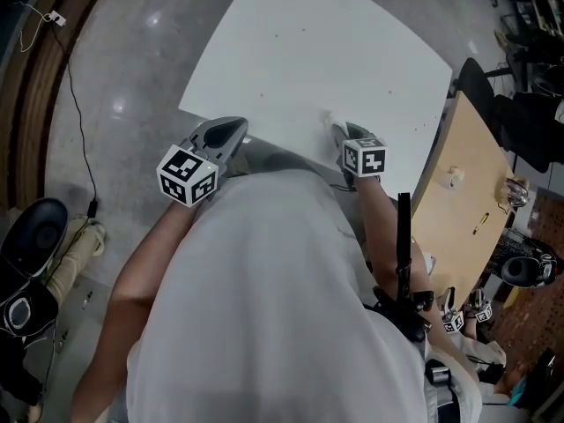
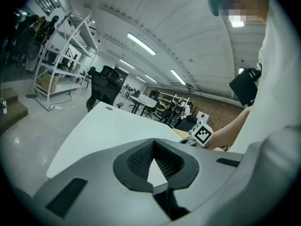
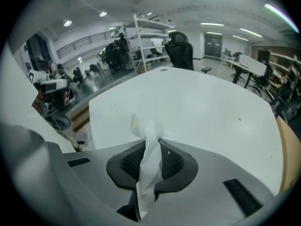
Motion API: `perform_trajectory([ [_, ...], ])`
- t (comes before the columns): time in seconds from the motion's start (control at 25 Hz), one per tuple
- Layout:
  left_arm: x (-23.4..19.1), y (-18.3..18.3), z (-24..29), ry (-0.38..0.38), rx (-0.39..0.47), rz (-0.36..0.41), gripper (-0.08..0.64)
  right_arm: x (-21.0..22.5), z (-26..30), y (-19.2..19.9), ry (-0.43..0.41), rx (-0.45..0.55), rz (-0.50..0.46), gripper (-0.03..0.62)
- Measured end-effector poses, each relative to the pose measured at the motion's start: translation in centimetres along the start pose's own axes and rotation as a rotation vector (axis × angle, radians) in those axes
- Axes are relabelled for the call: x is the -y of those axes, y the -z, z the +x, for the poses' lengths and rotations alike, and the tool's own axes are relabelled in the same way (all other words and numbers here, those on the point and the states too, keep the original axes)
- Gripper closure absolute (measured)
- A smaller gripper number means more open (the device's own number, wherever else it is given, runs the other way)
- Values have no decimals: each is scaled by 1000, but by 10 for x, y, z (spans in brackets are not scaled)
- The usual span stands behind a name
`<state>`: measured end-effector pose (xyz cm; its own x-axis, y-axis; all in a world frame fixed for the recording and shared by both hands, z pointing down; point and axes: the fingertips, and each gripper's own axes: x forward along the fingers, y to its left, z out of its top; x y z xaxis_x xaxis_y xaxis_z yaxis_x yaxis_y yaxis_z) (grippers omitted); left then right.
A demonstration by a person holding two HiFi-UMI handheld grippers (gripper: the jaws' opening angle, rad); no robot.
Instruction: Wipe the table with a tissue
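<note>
Ready to wipe
Right gripper's [image 3: 150, 145] jaws pinched the tissue [image 3: 149, 173], left gripper's [image 2: 155, 166] closed empty; pressing onto the worktop [image 3: 197, 107] seemed next.

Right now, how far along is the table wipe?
Done: the tissue is picked up, pinched in the right tool. In hand: that tool sits at the near edge of the table; the left tool is shut and empty. Left: the wiping itself; a dark speck shows on the top, no wiped patch visible.
</note>
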<state>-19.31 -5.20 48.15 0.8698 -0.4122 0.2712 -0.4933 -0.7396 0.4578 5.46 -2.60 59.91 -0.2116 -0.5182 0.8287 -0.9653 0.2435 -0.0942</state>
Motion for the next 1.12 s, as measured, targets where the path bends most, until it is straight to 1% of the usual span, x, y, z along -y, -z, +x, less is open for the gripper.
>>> perform_trajectory([
  [0.08,0,0,-2,-13,6,-4,554,-10,9,13,6,-89,-132,549],
  [0.16,-2,1,-7,-32,9,-15,554,-17,17,25,36,-154,-208,549],
  [0.24,-5,4,-11,-51,5,-28,555,-29,20,26,43,-155,-246,549],
  [0.32,-8,7,-16,-64,-1,-41,554,-54,22,23,-1,-131,-285,549],
  [0.44,-11,9,-19,-70,-11,-53,554,-94,28,16,-65,-94,-376,549],
  [0.52,-12,12,-14,-65,-22,-55,554,-118,34,14,-132,-75,-423,549],
  [0.56,-13,13,-11,-60,-29,-54,554,-130,37,13,-184,-71,-448,549],
  [0.64,-11,13,-7,-48,-42,-45,554,-160,39,13,-324,-62,-495,549],
  [0.68,-9,11,-7,-44,-48,-37,554,-173,37,8,-386,-41,-503,549],
  [0.72,-8,9,-7,-41,-51,-27,555,-180,34,-1,-423,-3,-486,549],
  [0.76,-8,6,-7,-41,-52,-19,555,-177,31,-16,-434,49,-431,549],
  [0.84,-11,0,-4,-46,-50,-10,555,-151,28,-49,-406,151,-254,549],
  [0.88,-13,-2,-4,-50,-50,-9,555,-131,28,-62,-380,181,-171,549],
  [0.92,-16,-2,-4,-55,-51,-9,555,-113,29,-71,-355,191,-105,549],
  [0.96,-18,-2,-5,-61,-52,-10,554,-97,30,-75,-336,187,-60,549],
  [1.04,-22,-1,-6,-76,-51,-16,555,-73,36,-75,-313,151,-12,549],
  [1.12,-24,1,-9,-92,-46,-29,554,-61,45,-71,-308,108,37,549],
])
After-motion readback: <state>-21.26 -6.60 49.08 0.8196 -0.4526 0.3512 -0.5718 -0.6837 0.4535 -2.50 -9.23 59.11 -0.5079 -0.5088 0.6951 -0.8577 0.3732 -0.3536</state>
